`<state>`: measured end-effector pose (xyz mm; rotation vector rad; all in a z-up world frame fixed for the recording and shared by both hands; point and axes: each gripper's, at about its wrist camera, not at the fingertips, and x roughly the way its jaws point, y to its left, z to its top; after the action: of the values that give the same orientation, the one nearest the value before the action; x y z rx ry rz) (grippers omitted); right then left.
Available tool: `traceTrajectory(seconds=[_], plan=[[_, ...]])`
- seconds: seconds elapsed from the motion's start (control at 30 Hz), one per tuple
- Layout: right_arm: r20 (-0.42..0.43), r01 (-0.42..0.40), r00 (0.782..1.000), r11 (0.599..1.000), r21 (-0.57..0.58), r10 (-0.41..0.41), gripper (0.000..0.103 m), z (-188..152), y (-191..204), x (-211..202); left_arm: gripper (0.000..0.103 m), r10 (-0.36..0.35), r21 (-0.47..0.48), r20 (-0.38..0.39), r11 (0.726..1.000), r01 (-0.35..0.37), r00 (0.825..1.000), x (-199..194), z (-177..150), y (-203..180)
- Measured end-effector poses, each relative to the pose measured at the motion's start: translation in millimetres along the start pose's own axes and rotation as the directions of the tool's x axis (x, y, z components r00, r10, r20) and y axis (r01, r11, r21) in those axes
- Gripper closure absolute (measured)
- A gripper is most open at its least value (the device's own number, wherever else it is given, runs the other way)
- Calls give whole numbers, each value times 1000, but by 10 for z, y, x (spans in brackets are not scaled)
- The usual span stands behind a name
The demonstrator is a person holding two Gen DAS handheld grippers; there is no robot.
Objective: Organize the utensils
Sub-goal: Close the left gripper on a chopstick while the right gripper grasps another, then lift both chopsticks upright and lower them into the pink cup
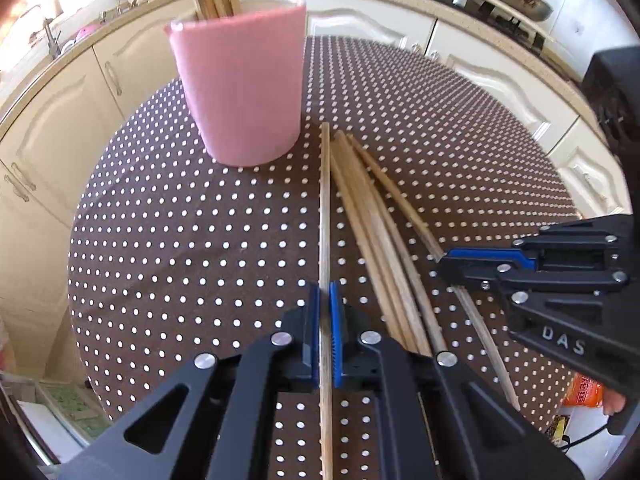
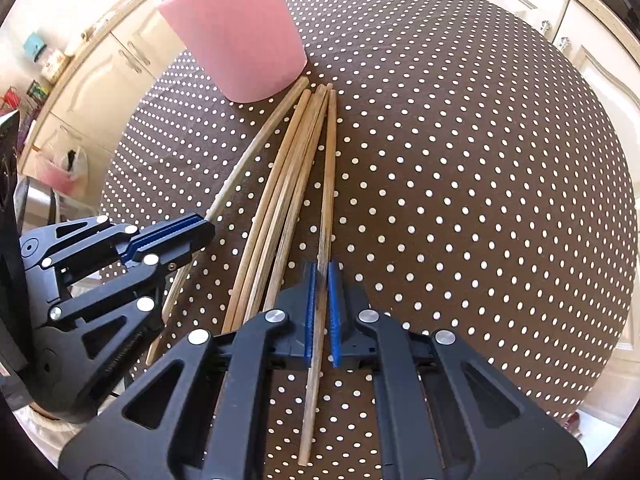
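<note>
The round worktop (image 1: 200,240), under a brown dotted cloth, carries a pink cup (image 1: 240,84) of chopsticks near its far edge. Loose chopsticks (image 1: 372,216) fan out mid-worktop from just beside the cup. The left tool (image 1: 325,320) is closed on the leftmost chopstick (image 1: 325,200); the right tool (image 2: 322,308) is clamped on the rightmost chopstick (image 2: 329,168).
</note>
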<state>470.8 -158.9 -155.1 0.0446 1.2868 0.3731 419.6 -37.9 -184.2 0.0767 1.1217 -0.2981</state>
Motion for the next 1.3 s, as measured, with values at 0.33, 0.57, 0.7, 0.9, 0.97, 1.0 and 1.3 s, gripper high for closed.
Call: traceTrajectory(seconds=[0.33, 0.57, 0.7, 0.9, 0.97, 1.0, 1.3], plan=[[190, -137, 974, 989, 57, 124, 97, -342, -432, -544, 98, -56, 28, 148, 998, 53, 987, -470, -142, -139], [332, -212, 924, 976, 41, 187, 97, -434, -436, -953, 98, -79, 29, 277, 997, 74, 958, -890, -156, -146], [392, -226, 896, 974, 5, 206, 97, -470, -296, -1168, 98, -85, 14, 343, 996, 86, 935, -1090, -126, -113], [474, -242, 848, 969, -47, 235, 97, -391, -59, -1421, 98, -89, 1, 477, 995, 101, 875, -1358, -46, -51], [497, -232, 836, 970, -68, 235, 97, -361, -1, -1490, 98, -84, -5, 514, 995, 101, 854, -1413, -4, -17], [510, -233, 827, 970, -75, 238, 97, -345, 30, -1516, 98, -77, -14, 527, 995, 99, 846, -1428, 16, 3], [581, -203, 776, 969, -140, 246, 97, 10, 368, -1594, 98, -59, -55, 663, 990, 127, 747, -1621, 272, 270]])
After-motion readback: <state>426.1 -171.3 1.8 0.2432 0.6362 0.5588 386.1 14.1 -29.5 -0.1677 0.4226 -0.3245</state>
